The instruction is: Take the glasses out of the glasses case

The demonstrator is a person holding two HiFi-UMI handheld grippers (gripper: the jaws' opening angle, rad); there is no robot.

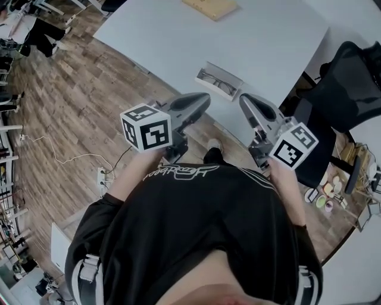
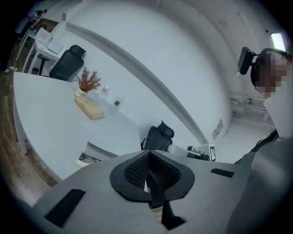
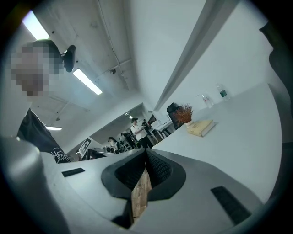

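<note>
On the near edge of the white surface [image 1: 256, 36]: an open glasses case [image 1: 219, 81], pale, lying flat; inside it the glasses [image 1: 215, 83], dark frame and lenses showing; touched by neither claw.

Held in the air on the near side of that edge, above the wooden floor [image 1: 77, 107]: the left claw [image 1: 202, 98] and the right claw [image 1: 245, 100], side by side, tips aimed toward the case; the left one just near-left of it, the right one just near-right; apart from the case and from each other. At the near end of each tool, a marker cube [image 1: 146, 127], close to the black shirt.

In the left gripper view: left claw [image 2: 149, 176] clenched, black ribbed pads [image 2: 135, 171] meeting at the tip, nothing gripped; the case [image 2: 89, 155] beyond and to the left, at the edge of the surface.

In the right gripper view: right claw [image 3: 145, 171] clenched as well, gripping nothing; only a sliver of wood floor seen through the slit lower down.

Farther along the surface: a tan book [image 1: 209, 7] lying flat; just beside it a dried plant [image 2: 88, 80] in a small vase, and near those a small bottle [image 2: 117, 102].

At the right end of the surface: a black office chair [image 1: 348, 83].
</note>
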